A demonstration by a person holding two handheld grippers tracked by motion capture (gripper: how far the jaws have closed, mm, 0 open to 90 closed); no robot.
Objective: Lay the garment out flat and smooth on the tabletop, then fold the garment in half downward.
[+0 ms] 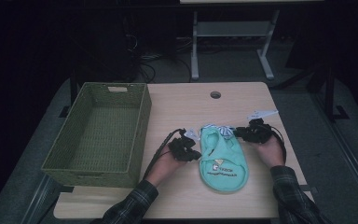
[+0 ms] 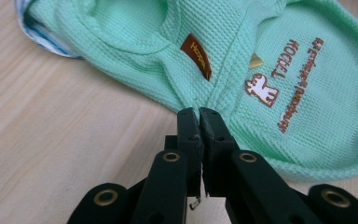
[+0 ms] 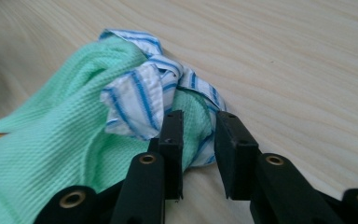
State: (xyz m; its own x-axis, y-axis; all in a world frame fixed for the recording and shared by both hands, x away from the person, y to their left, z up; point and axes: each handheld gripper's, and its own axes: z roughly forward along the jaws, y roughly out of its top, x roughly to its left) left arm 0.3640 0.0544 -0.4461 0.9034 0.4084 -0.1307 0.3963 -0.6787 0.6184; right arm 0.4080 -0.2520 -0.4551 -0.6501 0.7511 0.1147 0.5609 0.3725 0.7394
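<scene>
A: Where is the garment, and how does it lie?

B: The mint-green bib-like garment lies flat on the wooden table, right of the woven green basket, which stands open-topped at the left. Its long axis runs near to far: the rounded end points toward the person, the end with the blue-striped trim points to the far side.

A: And the grippers?

B: The left gripper sits at the garment's left edge, jaws pressed nearly together at the fabric's rim; whether they pinch a fold I cannot tell for sure, though they appear to nip the edge. The right gripper is at the far right corner, its jaws a narrow gap apart with green cloth and striped trim between them, pads not clamped on it.

A: So what would make this step go well?

B: I'd judge the work to be taking hold of the garment for the basket. The right jaws should close squarely over both layers, deep enough that the trim can't slip out. Then both hands should lift evenly, so the cloth hangs without dragging.
</scene>
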